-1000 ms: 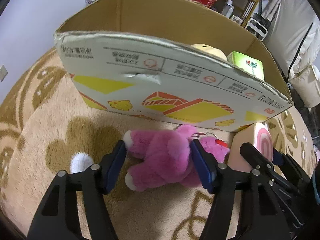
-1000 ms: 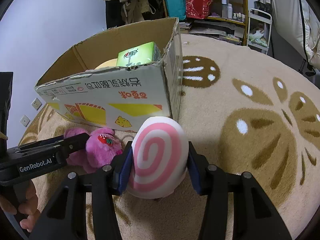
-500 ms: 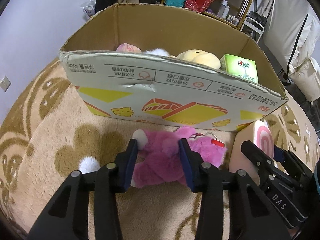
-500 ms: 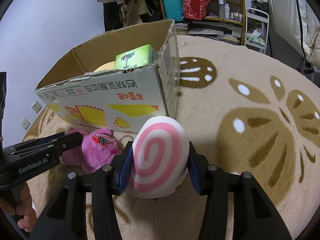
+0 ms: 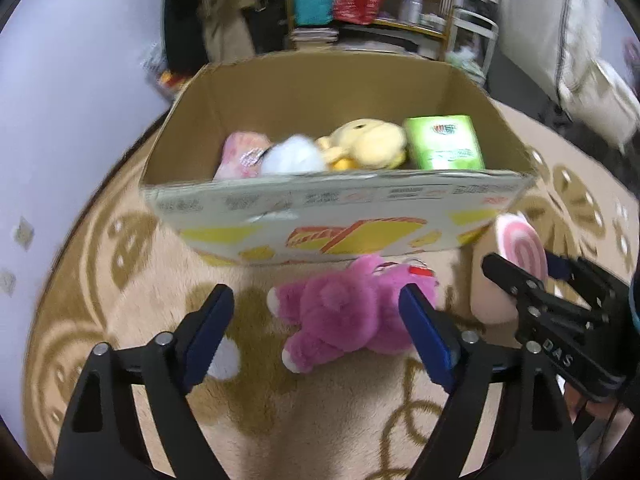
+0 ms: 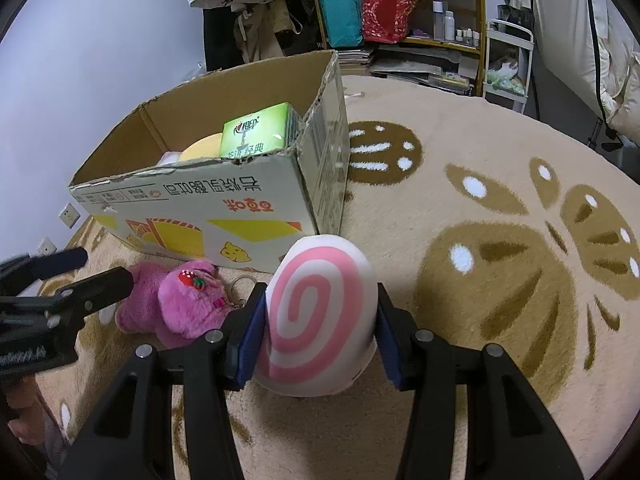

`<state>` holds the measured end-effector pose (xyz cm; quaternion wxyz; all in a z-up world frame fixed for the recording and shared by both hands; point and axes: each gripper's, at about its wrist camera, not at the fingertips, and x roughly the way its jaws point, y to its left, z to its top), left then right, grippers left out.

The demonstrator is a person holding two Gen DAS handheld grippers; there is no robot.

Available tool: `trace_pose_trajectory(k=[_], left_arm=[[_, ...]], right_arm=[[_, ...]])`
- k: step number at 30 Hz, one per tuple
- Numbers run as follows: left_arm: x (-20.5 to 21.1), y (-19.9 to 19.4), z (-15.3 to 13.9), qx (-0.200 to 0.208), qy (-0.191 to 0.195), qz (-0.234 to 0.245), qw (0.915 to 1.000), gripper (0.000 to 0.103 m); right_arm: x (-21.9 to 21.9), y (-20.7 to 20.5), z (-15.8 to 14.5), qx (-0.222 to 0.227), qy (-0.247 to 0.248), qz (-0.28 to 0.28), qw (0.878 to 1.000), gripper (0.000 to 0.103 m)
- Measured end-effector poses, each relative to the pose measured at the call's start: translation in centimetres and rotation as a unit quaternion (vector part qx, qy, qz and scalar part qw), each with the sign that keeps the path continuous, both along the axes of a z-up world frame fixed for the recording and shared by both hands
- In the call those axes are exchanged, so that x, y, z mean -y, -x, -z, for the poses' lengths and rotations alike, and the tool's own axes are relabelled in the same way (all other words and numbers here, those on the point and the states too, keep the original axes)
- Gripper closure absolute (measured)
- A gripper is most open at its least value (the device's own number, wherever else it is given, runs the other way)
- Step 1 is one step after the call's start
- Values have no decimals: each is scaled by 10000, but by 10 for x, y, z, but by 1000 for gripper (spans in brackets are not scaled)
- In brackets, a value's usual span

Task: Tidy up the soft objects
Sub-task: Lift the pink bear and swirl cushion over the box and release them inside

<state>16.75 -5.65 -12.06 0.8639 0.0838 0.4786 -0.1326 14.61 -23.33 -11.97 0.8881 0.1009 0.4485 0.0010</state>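
"GenRobot"-like lettering, perhaps "DAS", on right claw [image 5: 532, 280] housing.

the left view is blurry, so the words on the box [image 5: 340, 200] and the things on the shelf [image 5: 384, 0] can't be read. the box wall hides the lower parts of the toys inside, and in the right view only a bit of the yellow toy [image 6: 200, 148] shows. the left gripper [image 6: 80, 276] is cut off by the edge and covers part of the pink bear [image 6: 180, 304].

Bear [image 5: 352, 308] before box [image 5: 336, 216], beside cushion [image 6: 320, 312]
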Motion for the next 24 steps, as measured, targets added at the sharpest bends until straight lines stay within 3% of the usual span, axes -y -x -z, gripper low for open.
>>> trace_pose_trajectory(k=[2, 8, 14, 24], left_arm=[[12, 2, -5, 70, -192, 312, 9993, 10], [40, 8, -1, 136, -863, 1041, 9907, 9], [56, 9, 10, -11, -966, 1460, 9846, 9], [81, -4, 38, -204, -1082, 1635, 9804, 9]], right_arm=[[1, 1, -2, 10, 30, 8, 10000, 50], [17, 2, -9, 52, -93, 174, 9998, 50], [22, 0, -7, 30, -202, 216, 9996, 50], [22, -5, 1, -122, -292, 182, 9993, 50]])
